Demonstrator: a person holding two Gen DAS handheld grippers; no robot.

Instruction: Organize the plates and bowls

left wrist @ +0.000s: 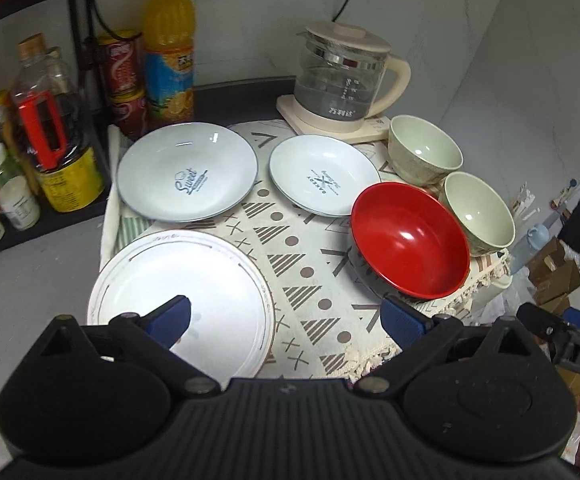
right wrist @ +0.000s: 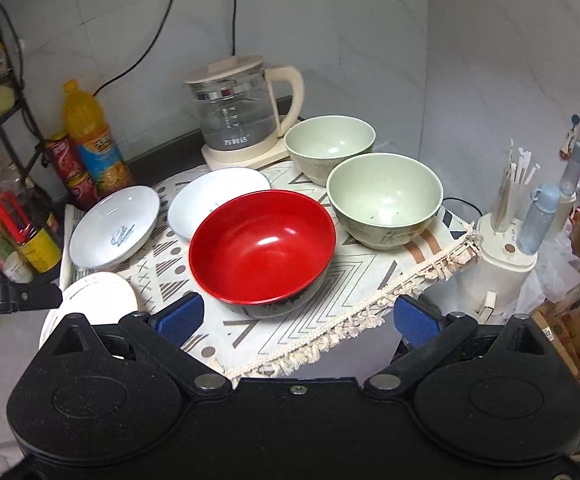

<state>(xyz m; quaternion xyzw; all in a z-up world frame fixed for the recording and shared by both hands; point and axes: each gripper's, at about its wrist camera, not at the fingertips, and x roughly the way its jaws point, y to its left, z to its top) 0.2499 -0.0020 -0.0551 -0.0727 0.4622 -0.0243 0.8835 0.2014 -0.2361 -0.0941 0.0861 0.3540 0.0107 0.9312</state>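
Observation:
On a patterned cloth (left wrist: 301, 276) lie a large white plate (left wrist: 186, 292) at the near left, a "Sweet" plate (left wrist: 188, 172) behind it, a "Bakery" plate (left wrist: 323, 174), a red bowl (left wrist: 409, 240) and two pale green bowls (left wrist: 425, 150) (left wrist: 479, 210). My left gripper (left wrist: 286, 318) is open and empty, its left finger over the large plate. My right gripper (right wrist: 297, 318) is open and empty, just in front of the red bowl (right wrist: 262, 246). The green bowls (right wrist: 383, 200) (right wrist: 329, 146) stand behind it, the plates (right wrist: 114, 226) (right wrist: 214, 200) (right wrist: 90, 300) to the left.
A glass kettle (left wrist: 341, 80) stands on its base at the back. An orange juice bottle (left wrist: 170, 48), cans (left wrist: 124, 80) and condiment bottles (left wrist: 50, 128) crowd the left. The cloth's fringed edge (right wrist: 369, 312) overhangs the table on the right, beside a white appliance (right wrist: 501, 256) and cardboard boxes.

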